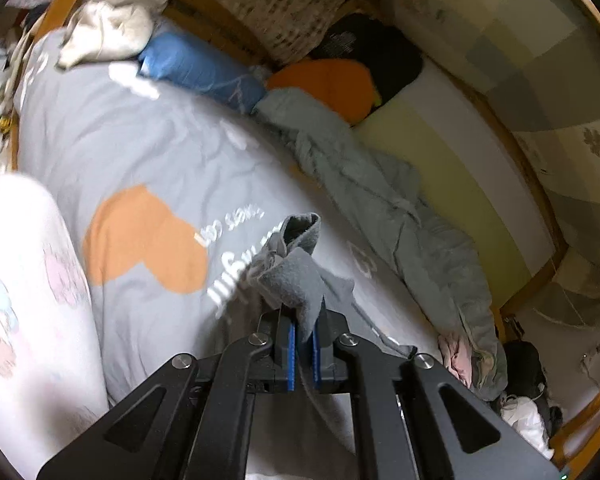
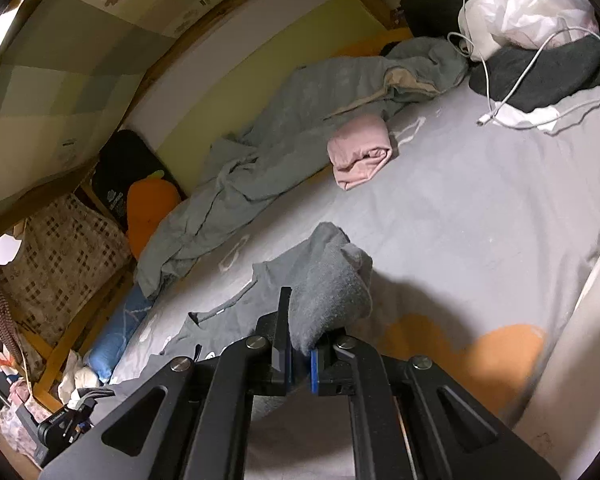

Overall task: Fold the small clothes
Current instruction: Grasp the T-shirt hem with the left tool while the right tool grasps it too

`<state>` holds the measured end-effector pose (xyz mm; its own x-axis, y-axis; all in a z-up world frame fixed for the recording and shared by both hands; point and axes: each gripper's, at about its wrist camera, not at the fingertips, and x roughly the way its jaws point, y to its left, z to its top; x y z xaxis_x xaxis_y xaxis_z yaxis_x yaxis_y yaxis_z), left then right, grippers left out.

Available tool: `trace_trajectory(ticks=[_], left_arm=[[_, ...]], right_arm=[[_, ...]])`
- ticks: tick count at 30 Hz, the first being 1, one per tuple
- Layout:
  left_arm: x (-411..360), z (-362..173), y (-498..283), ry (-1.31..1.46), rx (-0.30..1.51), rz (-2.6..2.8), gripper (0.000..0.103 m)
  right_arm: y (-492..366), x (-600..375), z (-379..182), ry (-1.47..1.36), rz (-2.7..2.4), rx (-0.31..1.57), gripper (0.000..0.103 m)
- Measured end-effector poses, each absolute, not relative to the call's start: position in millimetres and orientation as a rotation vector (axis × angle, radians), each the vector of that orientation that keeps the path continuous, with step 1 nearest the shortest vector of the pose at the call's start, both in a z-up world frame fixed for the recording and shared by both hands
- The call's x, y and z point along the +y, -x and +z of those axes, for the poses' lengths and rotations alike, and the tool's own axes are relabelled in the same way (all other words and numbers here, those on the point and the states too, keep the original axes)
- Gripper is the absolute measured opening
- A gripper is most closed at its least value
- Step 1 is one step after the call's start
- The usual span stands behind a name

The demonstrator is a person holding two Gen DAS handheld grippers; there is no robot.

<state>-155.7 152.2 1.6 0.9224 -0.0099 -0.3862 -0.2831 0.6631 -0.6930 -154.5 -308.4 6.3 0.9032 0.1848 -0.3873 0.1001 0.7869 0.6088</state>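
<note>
Here, both grippers are clamped on 1 grey garment (image 2: 328,280) above the grey bedsheet (image 1: 148,144). The left gripper (image 1: 303,336) pinches a bunched corner; the right gripper (image 2: 300,344) pinches a thicker fold, the rest trailing onto the sheet. A folded pink cloth (image 2: 360,152) lies farther up the sheet, beside a rumpled grey-green blanket (image 2: 260,152).

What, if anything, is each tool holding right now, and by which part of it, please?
Both tools grip the same grey garment. The left tool pinches a bunched edge of it; the right tool pinches another bunched edge. Which part of the garment each edge is cannot be told.
</note>
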Motion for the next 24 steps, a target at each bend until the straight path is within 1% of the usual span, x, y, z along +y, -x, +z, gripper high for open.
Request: trace_trajectory(ticks=[4,7,12,15,18,24], left_arm=[[157,4,129,0.891,0.401,0.182,0.005],[154,16,98,0.856,0.488,0.219,0.005],[154,26,51,0.859,0.514,0.237,0.005],[157,20,18,0.862,0.545,0.258,0.005],[161,10,-15,0.865,0.625,0.253,0.005],[162,-15,-64,0.884,0.693,0.292,0.005]], right_arm=[[128,-309,4,-0.699,0.043,0.464,0.005],[100,-311,9,-0.726,0.035,0.462,0.005],[48,-313,10,-0.781,0.029,0.482,0.005],[18,-311,5,-0.782,-0.003,0.499,0.005],[-8,-309,-3,-0.782,-0.036,0.528,0.005],[-55,-312,-28,-0.824,-0.075,0.605,0.005]])
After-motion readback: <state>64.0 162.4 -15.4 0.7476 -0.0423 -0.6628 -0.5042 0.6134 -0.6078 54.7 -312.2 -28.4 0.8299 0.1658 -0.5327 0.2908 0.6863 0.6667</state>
